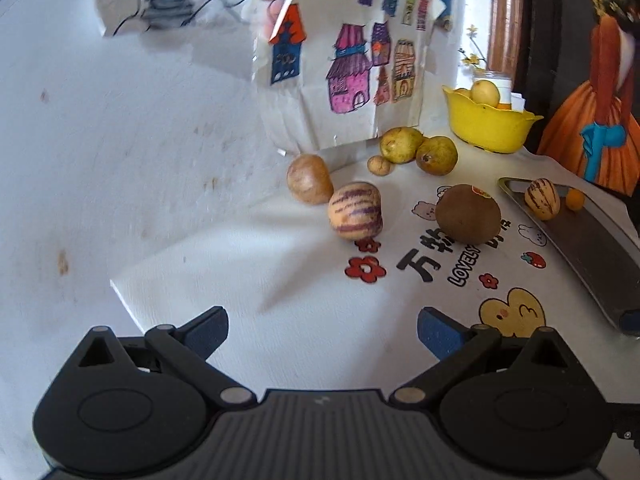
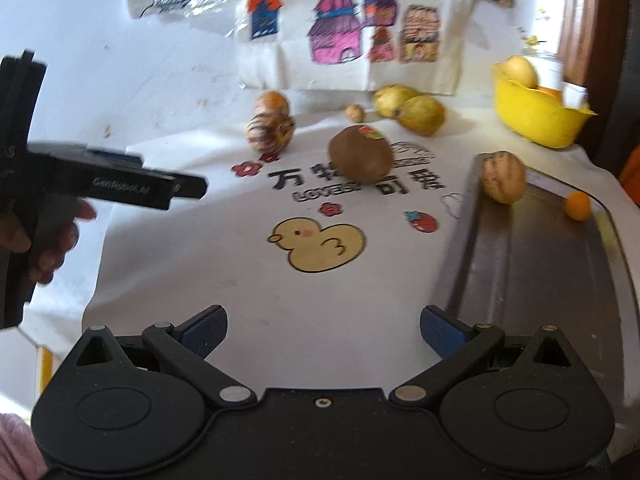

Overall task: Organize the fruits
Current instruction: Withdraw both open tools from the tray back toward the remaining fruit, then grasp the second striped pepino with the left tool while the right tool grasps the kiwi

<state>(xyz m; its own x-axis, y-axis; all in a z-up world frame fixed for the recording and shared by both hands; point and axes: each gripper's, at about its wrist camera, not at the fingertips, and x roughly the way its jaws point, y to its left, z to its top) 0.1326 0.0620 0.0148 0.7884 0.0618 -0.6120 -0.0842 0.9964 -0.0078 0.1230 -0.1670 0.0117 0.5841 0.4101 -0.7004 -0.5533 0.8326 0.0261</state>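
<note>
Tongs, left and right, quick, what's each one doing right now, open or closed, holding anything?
Left tongs: open, holding nothing.
Right tongs: open, holding nothing.

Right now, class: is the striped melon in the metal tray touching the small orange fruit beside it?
Apart. The right wrist view shows bare tray floor between the striped melon and the small orange fruit in the metal tray.

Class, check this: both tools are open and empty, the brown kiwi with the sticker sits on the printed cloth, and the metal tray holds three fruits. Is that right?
Not quite. The metal tray holds two fruits, not three: a striped melon and a small orange fruit, as the right wrist view shows. The rest stands: left tool and right tool open and empty, kiwi on the cloth.
</note>
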